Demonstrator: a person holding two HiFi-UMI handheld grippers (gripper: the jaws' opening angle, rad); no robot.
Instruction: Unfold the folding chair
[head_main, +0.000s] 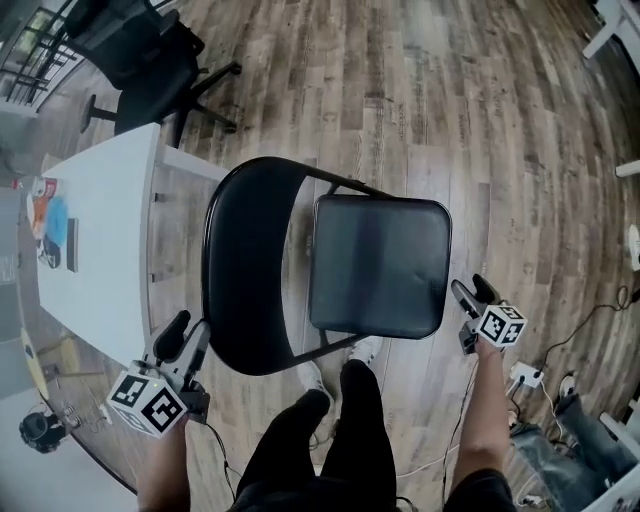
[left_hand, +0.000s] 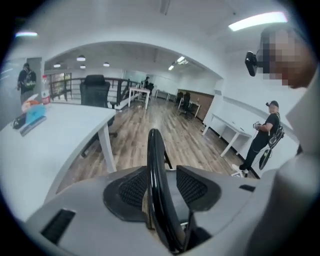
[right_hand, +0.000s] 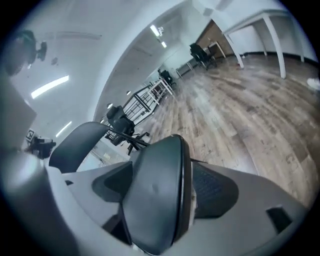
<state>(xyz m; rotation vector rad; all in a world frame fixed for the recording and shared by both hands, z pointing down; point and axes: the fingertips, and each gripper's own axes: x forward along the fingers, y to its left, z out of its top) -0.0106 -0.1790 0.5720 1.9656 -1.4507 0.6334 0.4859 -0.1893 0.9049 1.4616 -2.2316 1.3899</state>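
Observation:
The black folding chair stands before me in the head view, its oval backrest (head_main: 245, 260) on the left and its padded seat (head_main: 380, 265) on the right. My left gripper (head_main: 190, 328) sits at the backrest's lower left edge. In the left gripper view the thin backrest rim (left_hand: 155, 165) runs between the jaws of the left gripper (left_hand: 157, 187), lying against the left pad with a gap to the right pad. My right gripper (head_main: 470, 287) is at the seat's right corner. In the right gripper view the seat (right_hand: 160, 185) fills the space between the pads, with the backrest (right_hand: 75, 140) behind.
A white table (head_main: 100, 230) runs along the left, close to the backrest. A black office chair (head_main: 150, 60) stands beyond it. My legs (head_main: 320, 440) are just behind the folding chair. Cables and a power strip (head_main: 525, 375) lie on the wood floor at right. A person (left_hand: 262, 137) stands further off.

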